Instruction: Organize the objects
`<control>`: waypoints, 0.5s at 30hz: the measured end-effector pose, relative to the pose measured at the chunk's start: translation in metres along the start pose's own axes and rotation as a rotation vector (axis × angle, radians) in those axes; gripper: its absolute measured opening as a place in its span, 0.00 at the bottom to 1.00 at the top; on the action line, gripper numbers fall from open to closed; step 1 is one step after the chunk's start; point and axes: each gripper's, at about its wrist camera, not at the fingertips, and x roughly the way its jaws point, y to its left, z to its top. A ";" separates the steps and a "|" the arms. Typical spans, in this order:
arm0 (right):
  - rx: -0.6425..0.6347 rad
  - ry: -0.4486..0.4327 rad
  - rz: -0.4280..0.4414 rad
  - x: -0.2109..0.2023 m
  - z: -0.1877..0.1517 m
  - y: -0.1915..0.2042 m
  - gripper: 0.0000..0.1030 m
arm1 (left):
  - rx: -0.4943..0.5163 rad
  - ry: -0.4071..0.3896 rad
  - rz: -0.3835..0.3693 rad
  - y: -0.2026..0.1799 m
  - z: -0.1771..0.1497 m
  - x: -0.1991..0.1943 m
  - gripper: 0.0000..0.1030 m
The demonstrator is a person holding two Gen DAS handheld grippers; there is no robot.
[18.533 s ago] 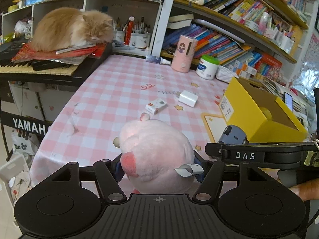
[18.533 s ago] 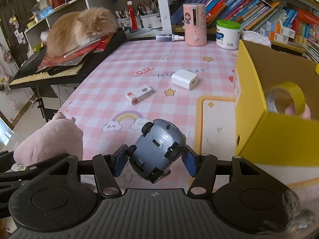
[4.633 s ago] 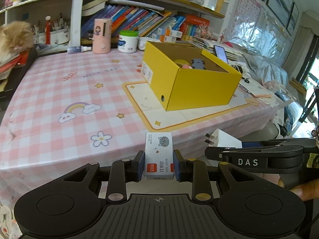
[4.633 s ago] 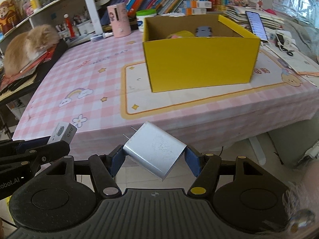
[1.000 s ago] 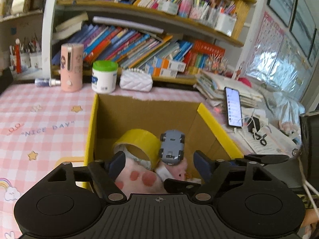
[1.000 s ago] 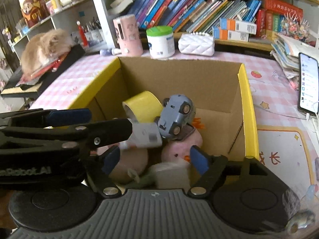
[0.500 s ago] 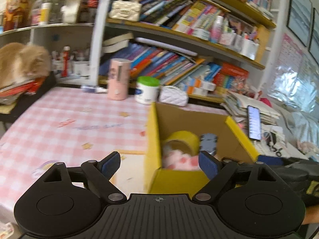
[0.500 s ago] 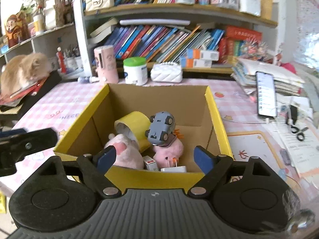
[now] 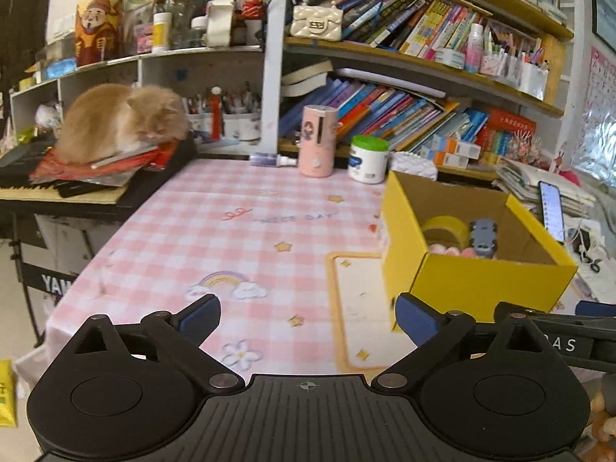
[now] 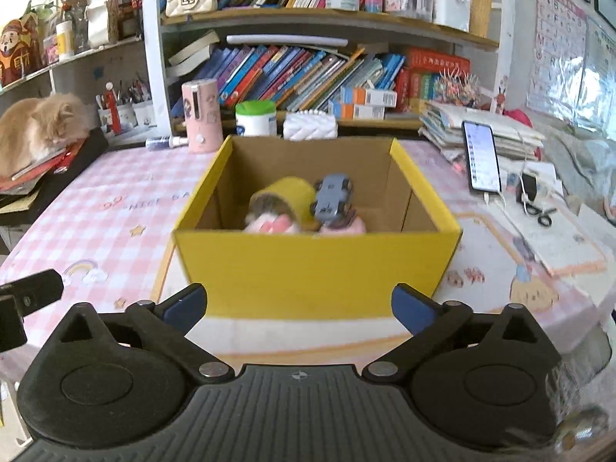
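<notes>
A yellow cardboard box (image 10: 315,265) (image 9: 481,285) stands on the pink checked tablecloth (image 9: 231,231). Inside it I see a roll of yellow tape (image 10: 287,196) (image 9: 444,227), a grey toy car (image 10: 332,195) (image 9: 483,233) and pink plush (image 10: 269,227). My left gripper (image 9: 308,313) hovers over the cloth to the left of the box, jaws still opening, nothing between them. My right gripper (image 10: 299,306) sits in front of the box's near wall, jaws also opening and empty. The right tool's arm shows at the left wrist view's lower right edge.
An orange cat (image 9: 123,123) lies on red papers over a keyboard at the left. A pink canister (image 9: 317,140), a white jar with green lid (image 9: 367,158) and bookshelves (image 10: 308,73) stand behind. A phone (image 10: 481,156), papers and scissors (image 10: 541,213) lie right of the box.
Both grippers have drawn back out of the box toward the table's near edge and opened wider. The small packet and white charger they carried earlier now lie in the box, out of sight.
</notes>
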 end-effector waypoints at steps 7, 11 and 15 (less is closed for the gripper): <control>-0.014 0.014 -0.024 -0.019 -0.021 0.021 1.00 | -0.006 0.041 0.026 0.013 -0.018 -0.015 0.97; -0.024 0.033 -0.037 -0.025 -0.036 0.029 1.00 | -0.004 0.057 0.035 0.017 -0.028 -0.020 0.97; -0.029 0.047 -0.036 -0.029 -0.045 0.033 1.00 | 0.006 0.079 0.035 0.017 -0.035 -0.022 0.97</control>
